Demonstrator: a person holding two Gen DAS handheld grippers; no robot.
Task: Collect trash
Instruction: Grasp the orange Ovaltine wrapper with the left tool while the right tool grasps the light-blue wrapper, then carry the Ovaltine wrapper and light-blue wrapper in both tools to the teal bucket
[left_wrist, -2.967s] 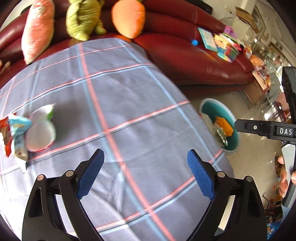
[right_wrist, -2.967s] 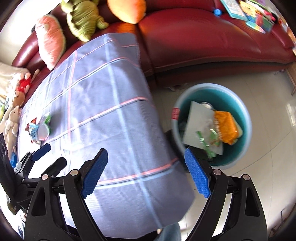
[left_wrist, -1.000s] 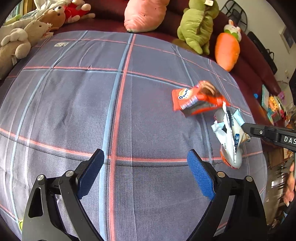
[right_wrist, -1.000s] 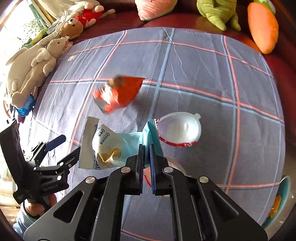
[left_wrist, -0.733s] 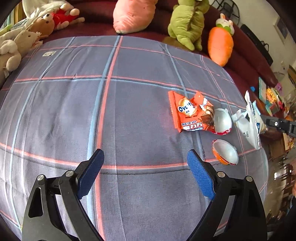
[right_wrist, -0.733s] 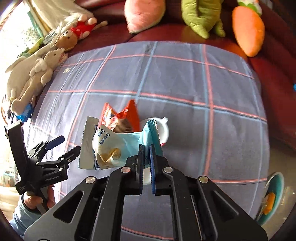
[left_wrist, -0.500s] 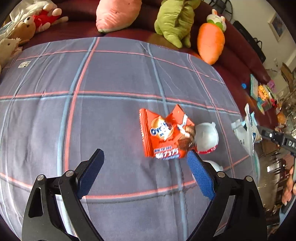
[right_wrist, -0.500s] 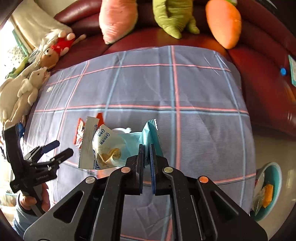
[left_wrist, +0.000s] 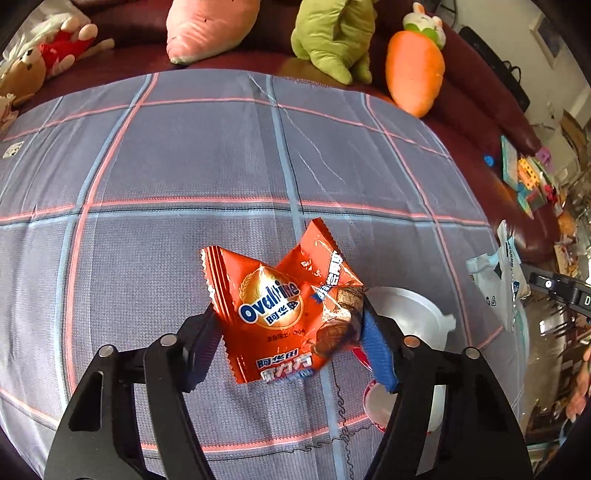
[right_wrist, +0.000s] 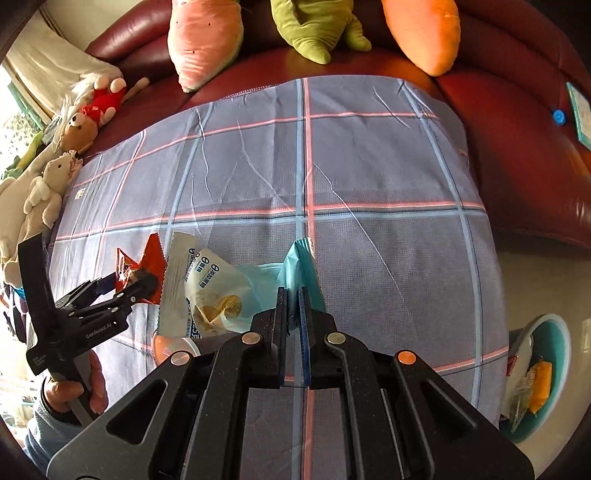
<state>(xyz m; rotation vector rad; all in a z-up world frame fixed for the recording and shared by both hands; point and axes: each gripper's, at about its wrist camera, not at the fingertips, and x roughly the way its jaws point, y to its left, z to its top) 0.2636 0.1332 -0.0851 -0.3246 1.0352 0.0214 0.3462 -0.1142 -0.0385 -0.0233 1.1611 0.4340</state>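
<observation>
An orange Ovaltine wrapper (left_wrist: 280, 299) sits buckled between the fingers of my left gripper (left_wrist: 290, 325), whose jaws are closing; the blue right pad (left_wrist: 376, 350) presses its edge and the left pad is hidden behind it. In the right wrist view the left gripper (right_wrist: 129, 280) pinches that wrapper (right_wrist: 147, 258) just above the cloth. My right gripper (right_wrist: 294, 291) is shut on a pale blue and white snack wrapper (right_wrist: 218, 291), which hangs clear of the table; the same wrapper (left_wrist: 498, 273) shows at the right edge of the left wrist view. Two white cups (left_wrist: 410, 317) (left_wrist: 388, 406) lie beside the orange wrapper.
A grey-blue checked cloth (right_wrist: 369, 166) covers the table. A dark red sofa (right_wrist: 517, 147) with plush toys (left_wrist: 207, 26) rings it. A teal bin (right_wrist: 565, 332) holding trash stands on the floor off the table's right corner. A hand (right_wrist: 70, 391) grips the left tool.
The left gripper moved over the orange wrapper and its jaws narrowed around it, crumpling it upward. The right gripper carried the blue-white wrapper rightward, and the bin came into view.
</observation>
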